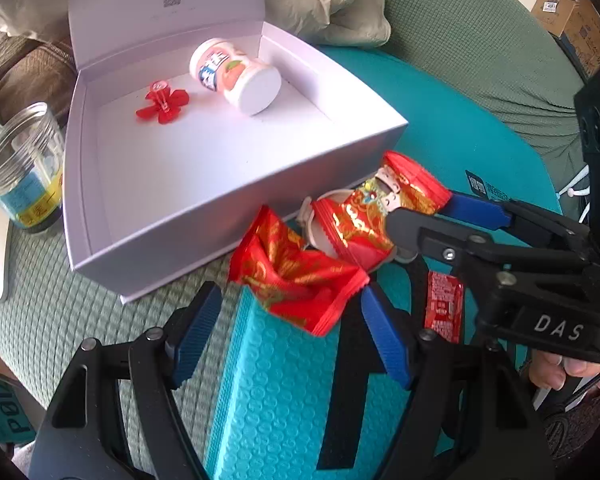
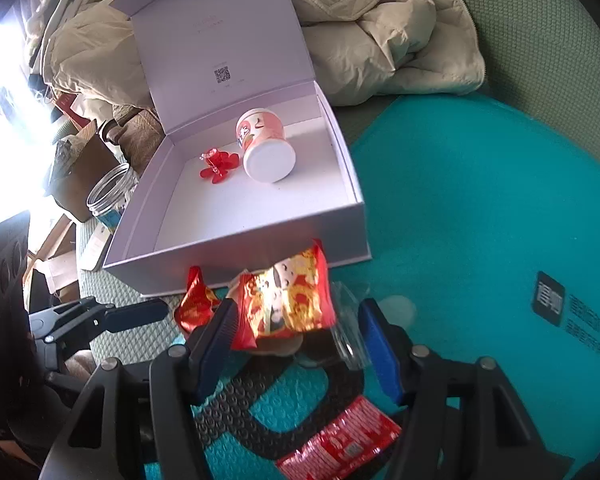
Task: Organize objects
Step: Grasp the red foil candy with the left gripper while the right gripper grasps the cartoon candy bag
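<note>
Just near the white box (image 1: 236,216), the left gripper (image 1: 284,332) sat wide apart around one red snack packet (image 1: 300,276), while the right gripper (image 2: 296,344) sat apart around another red packet (image 2: 288,300).

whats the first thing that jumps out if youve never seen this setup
Probably the open white box, lid up, holding a tipped-over pink-and-white tub and a red plastic flower. Next, the shiny red snack packets lying just outside its front wall on a teal padded mailer, with both grippers open around them.
</note>
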A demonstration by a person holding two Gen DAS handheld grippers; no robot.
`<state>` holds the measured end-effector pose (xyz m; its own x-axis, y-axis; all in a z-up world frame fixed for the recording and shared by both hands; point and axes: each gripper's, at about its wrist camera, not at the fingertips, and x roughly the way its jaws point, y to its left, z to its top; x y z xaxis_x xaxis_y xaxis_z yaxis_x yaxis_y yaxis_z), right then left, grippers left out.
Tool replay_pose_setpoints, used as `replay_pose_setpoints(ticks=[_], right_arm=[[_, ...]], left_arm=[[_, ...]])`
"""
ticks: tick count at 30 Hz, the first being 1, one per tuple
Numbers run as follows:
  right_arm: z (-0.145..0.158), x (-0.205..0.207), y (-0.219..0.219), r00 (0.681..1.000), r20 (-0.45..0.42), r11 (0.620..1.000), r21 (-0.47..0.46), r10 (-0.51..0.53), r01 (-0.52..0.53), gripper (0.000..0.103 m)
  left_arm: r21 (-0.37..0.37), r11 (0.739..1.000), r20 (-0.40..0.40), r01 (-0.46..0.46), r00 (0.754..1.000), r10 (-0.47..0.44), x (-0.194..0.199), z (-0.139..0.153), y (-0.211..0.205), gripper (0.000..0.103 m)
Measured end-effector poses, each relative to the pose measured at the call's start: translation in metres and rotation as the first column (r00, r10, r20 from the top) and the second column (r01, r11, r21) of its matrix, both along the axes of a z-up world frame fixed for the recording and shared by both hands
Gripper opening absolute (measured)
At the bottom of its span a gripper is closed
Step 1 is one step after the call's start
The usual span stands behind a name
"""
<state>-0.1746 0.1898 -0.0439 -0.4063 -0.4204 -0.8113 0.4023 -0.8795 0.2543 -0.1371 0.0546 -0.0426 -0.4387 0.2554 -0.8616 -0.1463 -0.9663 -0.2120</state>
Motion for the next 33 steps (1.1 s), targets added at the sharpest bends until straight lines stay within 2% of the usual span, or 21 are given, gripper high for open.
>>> replay_pose_setpoints(ticks=[1, 6, 8, 11, 12, 13, 14, 17, 21, 26, 33], right_arm=[[-0.002, -0.002, -0.002, 1.000, 0.008, 1.000, 0.000, -0.003, 0.003, 0.063], [-0.008, -0.009, -0.009, 1.000, 0.018, 1.000, -0.015, 0.001, -0.001, 0.049], [-0.010, -0.009, -0.011, 1.000, 0.022, 1.000, -0.007, -0.002, 0.002, 0.045], [-0.008, -0.006, -0.013, 1.000, 0.014, 1.000, -0.002, 0.014, -0.014, 0.039], [-0.008, -0.004, -0.012, 1.000, 0.012, 1.000, -0.001, 0.018, -0.018, 0.039], [-0.008, -0.003, -0.012, 1.000, 0.010, 1.000, -0.001, 0.022, -0.022, 0.038], [-0.008, -0.001, -0.012, 1.000, 0.008, 1.000, -0.004, 0.024, -0.024, 0.038], [-0.010, 0.004, -0.011, 0.999, 0.021, 0.999, -0.026, 0.027, -0.026, 0.036], [-0.009, 0.019, -0.013, 0.999, 0.028, 0.998, -0.044, 0.044, -0.043, 0.036], [-0.007, 0.043, -0.011, 0.998, 0.006, 0.997, -0.034, 0.062, -0.062, 0.036], [-0.003, 0.066, -0.003, 0.998, -0.015, 0.998, -0.032, 0.059, -0.059, 0.036]], left_arm=[[0.000, 1.000, -0.004, 0.009, 1.000, -0.009, -0.002, -0.001, 0.001, 0.072], [-0.013, 0.999, 0.005, 0.048, 0.999, -0.048, -0.013, -0.012, 0.006, 0.072], [0.012, 0.997, -0.011, 0.071, 0.997, -0.071, -0.016, -0.013, 0.008, 0.072], [0.005, 0.996, -0.049, 0.094, 0.994, -0.094, -0.015, -0.013, 0.013, 0.072], [0.003, 0.995, -0.063, 0.104, 0.993, -0.104, -0.013, -0.014, 0.013, 0.070], [0.020, 0.992, -0.078, 0.126, 0.989, -0.125, -0.010, -0.013, 0.013, 0.058], [0.026, 0.989, -0.086, 0.147, 0.986, -0.144, -0.008, -0.012, 0.013, 0.054], [0.018, 0.983, -0.089, 0.185, 0.979, -0.183, -0.002, -0.012, 0.013, 0.052], [0.078, 0.985, -0.049, 0.151, 0.988, -0.148, 0.009, -0.016, 0.002, 0.050], [0.081, 0.990, -0.038, 0.115, 0.993, -0.112, 0.032, -0.015, -0.009, 0.050], [0.129, 0.990, -0.017, 0.046, 0.999, -0.045, 0.047, -0.019, -0.028, 0.050]])
